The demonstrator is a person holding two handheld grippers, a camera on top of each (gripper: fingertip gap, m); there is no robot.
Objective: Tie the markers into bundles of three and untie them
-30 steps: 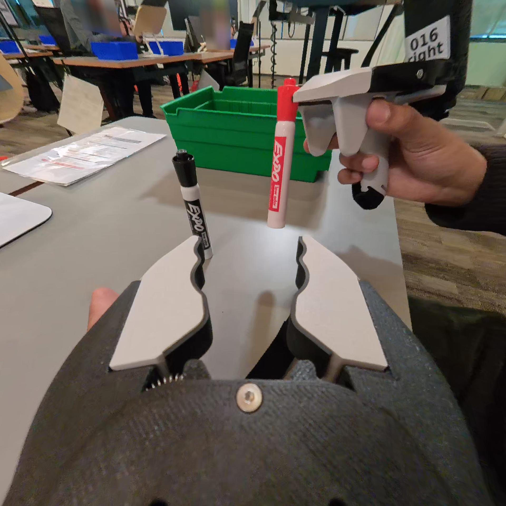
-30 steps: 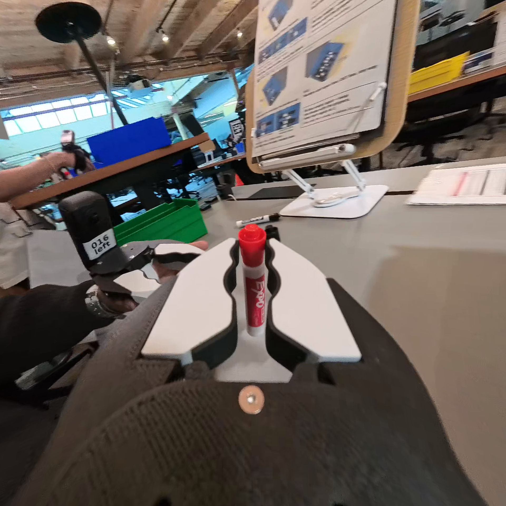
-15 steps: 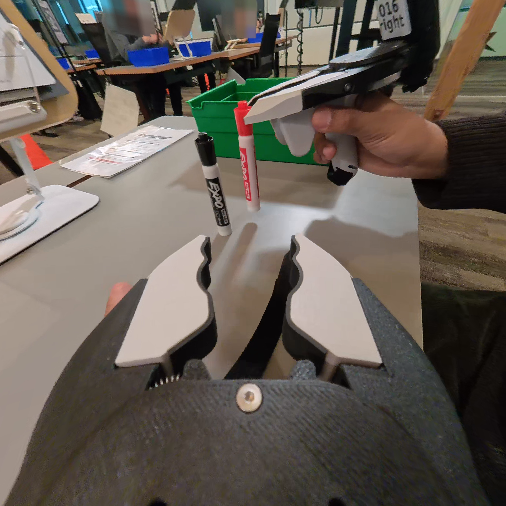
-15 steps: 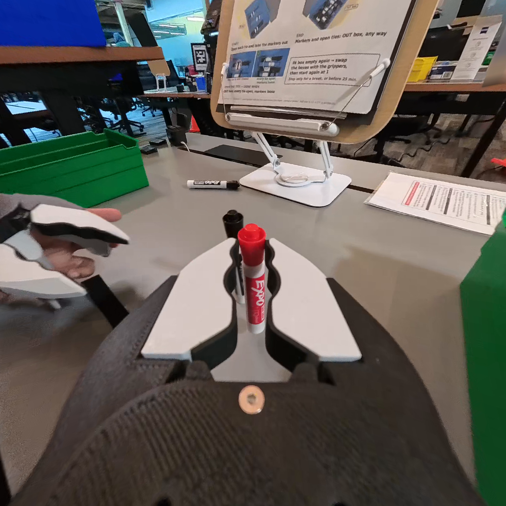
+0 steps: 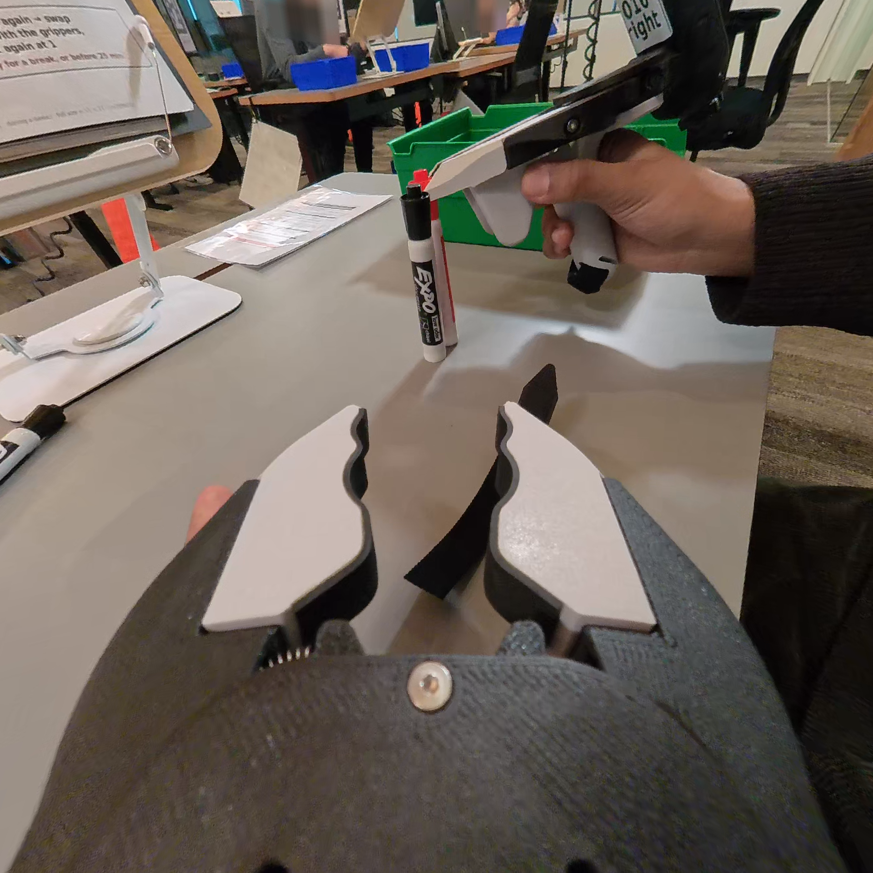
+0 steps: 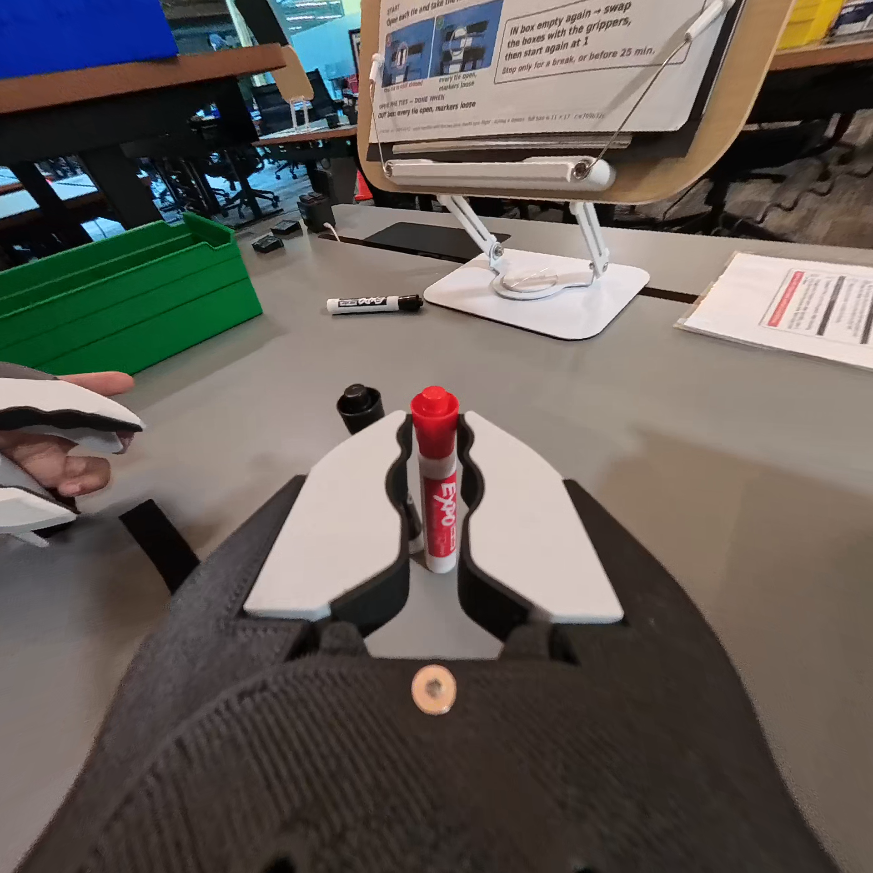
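**Red marker stood beside the black one**

Right gripper [image 6: 435,427] clamped on red marker [image 6: 439,496], upright, touching standing black marker [image 5: 425,278]. Best released gently, straight up. Left gripper [image 5: 432,420] spread wide, empty, over black strap [image 5: 477,510]. Third marker [image 6: 373,303] flat near stand.

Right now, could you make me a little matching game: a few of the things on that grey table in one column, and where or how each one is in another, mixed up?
Things:
1. red-capped white marker
2. upright black-capped white marker
3. second black-capped marker
4. flat black strap

States:
A. lying flat near the white stand base
B. on the table under the open left gripper
C. clamped upright in the right gripper
D. standing on its end, beside the red one

Pairs: 1-C, 2-D, 3-A, 4-B
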